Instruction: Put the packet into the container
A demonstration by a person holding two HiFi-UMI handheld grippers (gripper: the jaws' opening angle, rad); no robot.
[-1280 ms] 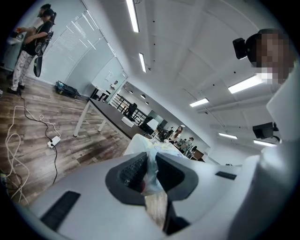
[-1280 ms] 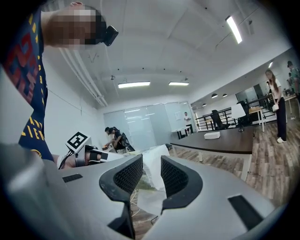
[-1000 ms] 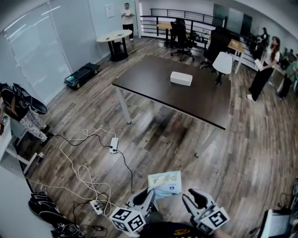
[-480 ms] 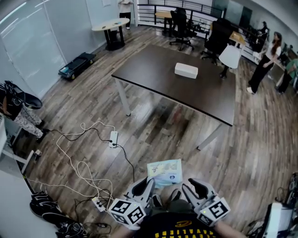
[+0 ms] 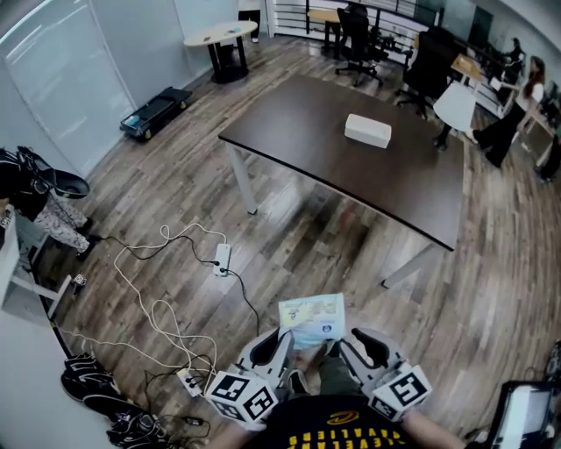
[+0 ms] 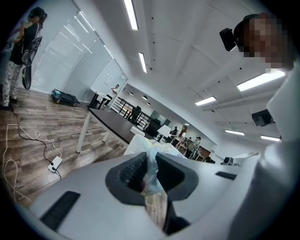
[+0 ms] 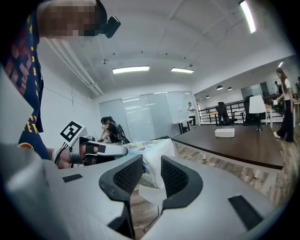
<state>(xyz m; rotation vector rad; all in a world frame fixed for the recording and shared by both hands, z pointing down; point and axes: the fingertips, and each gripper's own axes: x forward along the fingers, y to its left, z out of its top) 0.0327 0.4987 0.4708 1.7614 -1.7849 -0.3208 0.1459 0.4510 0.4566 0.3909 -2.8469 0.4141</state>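
Clamped with the fingers [image 6: 127, 169] of the left gripper [image 5: 283, 338] onto a thin, crumpled edge of the packet [image 5: 311, 319], pads almost together on the plastic. Closed with the right gripper [image 7: 151, 164] on a bulkier part of that packet, jaws set wider, wrapper filling the gap between both ribbed pads. Held low in front of the body between the two grippers, roughly flat, printed face up.

Below it all, spreading to every edge of the head view: wood-plank floor [image 5: 289, 245]. Farther out across those planks, well apart from the packet: dark rectangular table [image 5: 333, 162] on pale legs. Beyond the table, grouped near a railing: black office chairs [image 5: 358, 22]. Resting alone on the tabletop, toward its far side: white box-shaped container [image 5: 367, 130]. Lying on the floor left of the grippers: loose loops of white cable [image 5: 166, 230], running to a small white power strip [image 5: 223, 259].
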